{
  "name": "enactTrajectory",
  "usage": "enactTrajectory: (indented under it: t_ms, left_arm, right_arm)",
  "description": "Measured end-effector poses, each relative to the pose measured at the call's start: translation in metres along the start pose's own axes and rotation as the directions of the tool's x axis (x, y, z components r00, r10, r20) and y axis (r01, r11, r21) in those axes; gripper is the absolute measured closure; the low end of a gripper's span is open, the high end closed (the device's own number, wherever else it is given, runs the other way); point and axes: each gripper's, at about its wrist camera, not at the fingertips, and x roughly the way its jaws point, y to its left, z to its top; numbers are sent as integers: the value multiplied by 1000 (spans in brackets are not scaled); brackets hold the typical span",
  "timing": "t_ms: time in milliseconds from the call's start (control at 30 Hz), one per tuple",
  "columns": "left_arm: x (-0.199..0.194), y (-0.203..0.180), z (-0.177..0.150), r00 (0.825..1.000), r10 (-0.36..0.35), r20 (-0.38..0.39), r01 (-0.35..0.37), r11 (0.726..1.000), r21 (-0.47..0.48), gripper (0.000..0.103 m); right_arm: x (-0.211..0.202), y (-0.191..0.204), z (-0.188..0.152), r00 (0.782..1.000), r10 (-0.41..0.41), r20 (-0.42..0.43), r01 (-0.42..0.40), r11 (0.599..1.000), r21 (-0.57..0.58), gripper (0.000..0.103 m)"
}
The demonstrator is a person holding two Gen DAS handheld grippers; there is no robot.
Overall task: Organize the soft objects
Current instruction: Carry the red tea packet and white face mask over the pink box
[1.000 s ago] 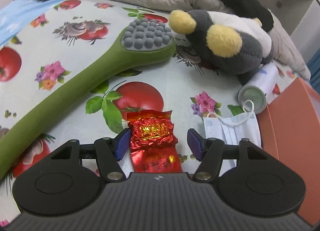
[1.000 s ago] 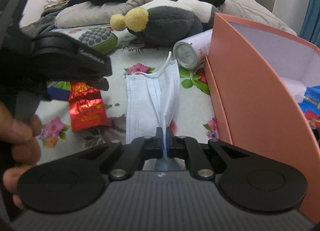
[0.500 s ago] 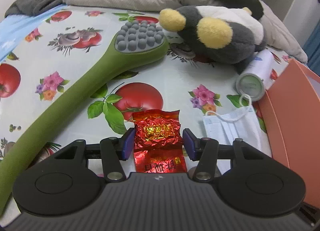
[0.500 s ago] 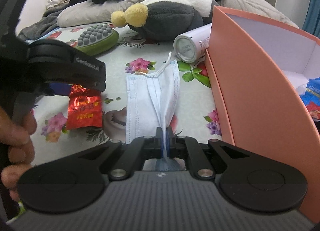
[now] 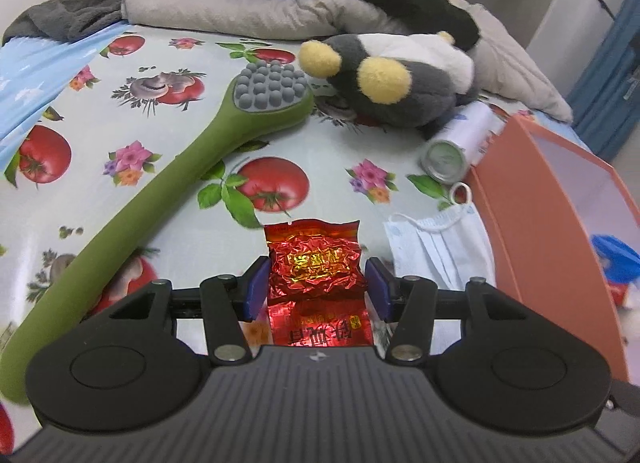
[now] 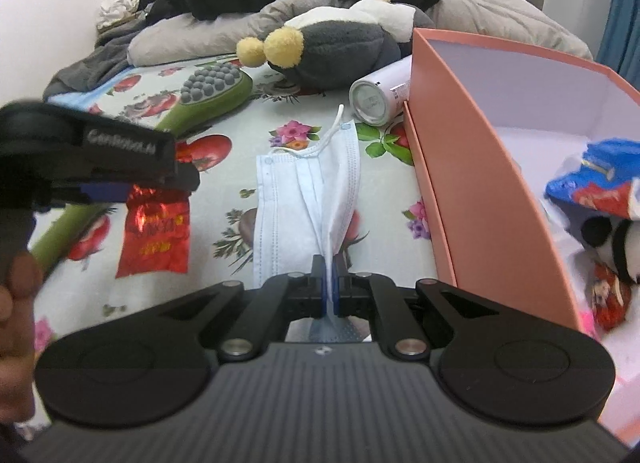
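Left wrist view, low centre: a crinkled red foil packet (image 5: 316, 275) sits between the blue pads (image 5: 256, 287) of the left gripper (image 5: 316, 289), which press on its two sides, the jaws having just drawn in to about half their spread. The packet's lower flap hangs toward the bottom of the frame, and in the right wrist view the same packet (image 6: 154, 231) dangles at left centre under the dark body of that gripper (image 6: 120, 191), held clear of the cloth. A person's fingers (image 6: 16, 303) wrap the handle at the left edge. Right wrist view, low centre: the right gripper (image 6: 330, 289) is pinched tight on the near edge of a pale blue face mask (image 6: 308, 191), whose pleats fan out toward the upper middle of the frame with the ear loop at the far end — the rest of the mask still lies on the fruit-and-flower tablecloth (image 5: 140, 135). Just right of the mask stands the salmon-pink box (image 6: 472, 167), open on top, with a blue-and-red bag (image 6: 592, 179) and a small panda toy (image 6: 616, 239) inside at the right edge. Further up, a white canister (image 6: 376, 99) lies on its side against the box corner, a grey plush with yellow pompoms (image 5: 392, 83) beyond it, and a green massage paddle (image 5: 160, 191) runs diagonally across the left half — its grey studded head near the plush.
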Motion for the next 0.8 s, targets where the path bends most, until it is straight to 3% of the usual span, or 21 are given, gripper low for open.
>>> enactTrajectory:
  t_ms: [367,800]
  left_arm:
    - [-68,3,-34,999,-54,4,54,998,44,45]
    - [-143,20,-64,997,-59,40,56,996,64,45]
  right_arm:
    - [-55,10,-10,999,20,49,-21,1000,12,96]
    - [-105,17,-28,995,82,58,-84,996,22,96]
